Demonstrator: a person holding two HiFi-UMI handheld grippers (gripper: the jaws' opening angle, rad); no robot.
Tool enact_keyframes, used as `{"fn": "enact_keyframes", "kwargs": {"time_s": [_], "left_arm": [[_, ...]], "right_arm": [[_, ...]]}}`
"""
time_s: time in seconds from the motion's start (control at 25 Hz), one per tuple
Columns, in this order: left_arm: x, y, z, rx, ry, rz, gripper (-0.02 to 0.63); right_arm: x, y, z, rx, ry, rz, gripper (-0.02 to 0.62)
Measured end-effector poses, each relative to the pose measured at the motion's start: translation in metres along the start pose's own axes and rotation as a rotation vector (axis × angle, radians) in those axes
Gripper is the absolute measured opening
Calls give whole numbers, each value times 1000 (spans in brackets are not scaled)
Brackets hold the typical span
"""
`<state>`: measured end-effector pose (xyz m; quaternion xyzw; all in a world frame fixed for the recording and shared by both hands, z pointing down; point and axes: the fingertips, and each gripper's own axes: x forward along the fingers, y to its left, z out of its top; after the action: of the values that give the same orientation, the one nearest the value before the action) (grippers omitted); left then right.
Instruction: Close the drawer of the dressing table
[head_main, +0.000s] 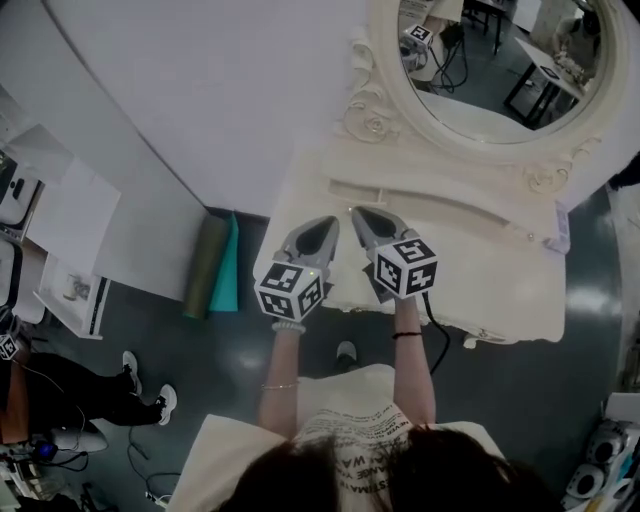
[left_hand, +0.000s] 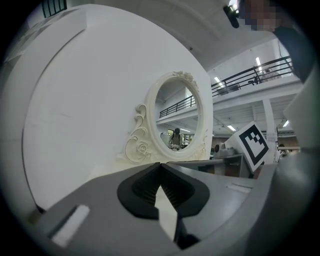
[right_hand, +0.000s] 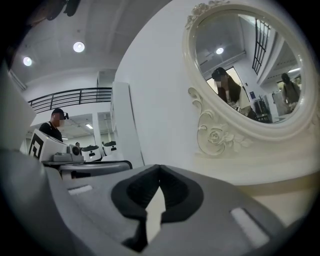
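The cream dressing table (head_main: 500, 290) stands against the white wall, its oval mirror (head_main: 500, 60) at 1 o'clock from the two claws. The left claw (head_main: 326, 226) and right claw (head_main: 362, 216) hover over the tabletop's near left part, the left just at 9 o'clock of the right, both pointing toward 12. Each claw's jaws are pressed together at the tips with nothing between them. The drawer itself cannot be made out; the table's front edge lies beneath the claws. A green roll (head_main: 205, 265) leans at 9 o'clock of the table.
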<state>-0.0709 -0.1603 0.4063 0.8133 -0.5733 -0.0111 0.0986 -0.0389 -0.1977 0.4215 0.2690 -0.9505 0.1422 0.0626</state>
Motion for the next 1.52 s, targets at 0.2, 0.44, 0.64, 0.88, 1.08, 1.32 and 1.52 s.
{"fn": "enact_keyframes", "kwargs": {"time_s": [0.2,0.44,0.64,0.88,1.08,1.32,1.52], "left_arm": [[13,15,-7,-22,15,23,0],[26,24,-18,-50,38,27,0],[36,29,-23,-59,58,10,0],[44,41,-36,-71,108,-28,0],[48,52,-49,-85,153,-65,0],[51,59,-62,-92,193,-120,1],[53,61,-71,-91,224,-166,0]], "right_arm": [[15,-11,-6,4,29,14,3],[22,-21,-19,14,66,5,3],[26,-30,-22,30,79,-15,3],[39,-38,-34,68,105,-64,3],[48,-40,-48,120,132,-115,3],[56,-45,-64,164,159,-186,3],[58,-49,-72,198,170,-247,3]]}}
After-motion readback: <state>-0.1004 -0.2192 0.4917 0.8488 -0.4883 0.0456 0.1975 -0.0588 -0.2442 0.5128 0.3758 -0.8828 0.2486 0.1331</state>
